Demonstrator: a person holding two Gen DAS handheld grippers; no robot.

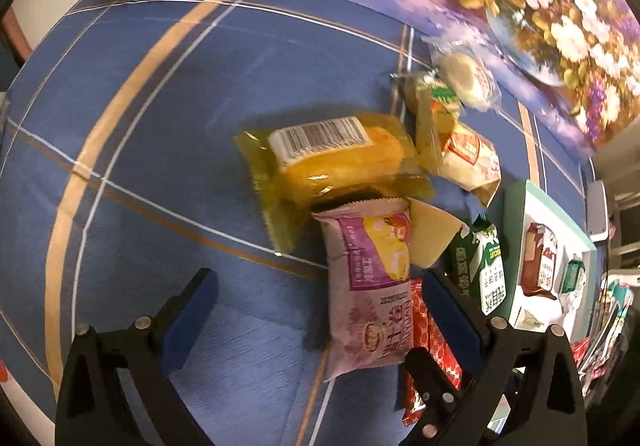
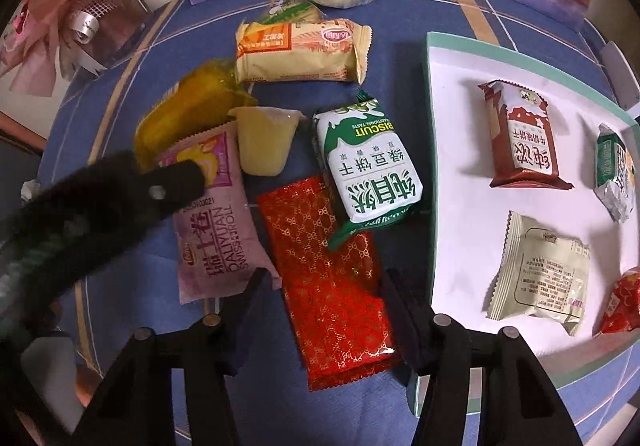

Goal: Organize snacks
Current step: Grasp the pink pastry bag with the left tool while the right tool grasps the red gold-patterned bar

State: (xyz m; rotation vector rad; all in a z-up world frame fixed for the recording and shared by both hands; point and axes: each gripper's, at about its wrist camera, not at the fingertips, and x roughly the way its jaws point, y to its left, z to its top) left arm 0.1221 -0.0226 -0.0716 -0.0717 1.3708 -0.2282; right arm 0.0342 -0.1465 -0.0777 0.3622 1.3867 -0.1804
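Straddling red packet (image 2: 334, 278), right hand-held gripper (image 2: 324, 298) wide open; left hand-held gripper (image 1: 320, 310) open around pink Swiss-roll pack (image 1: 370, 286).

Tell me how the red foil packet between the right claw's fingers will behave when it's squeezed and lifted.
The red foil packet looks flat and thin, so it will probably bend or droop at the ends. Its glossy wrapper may be slippery. One corner lies under the green biscuit pack, which may shift.
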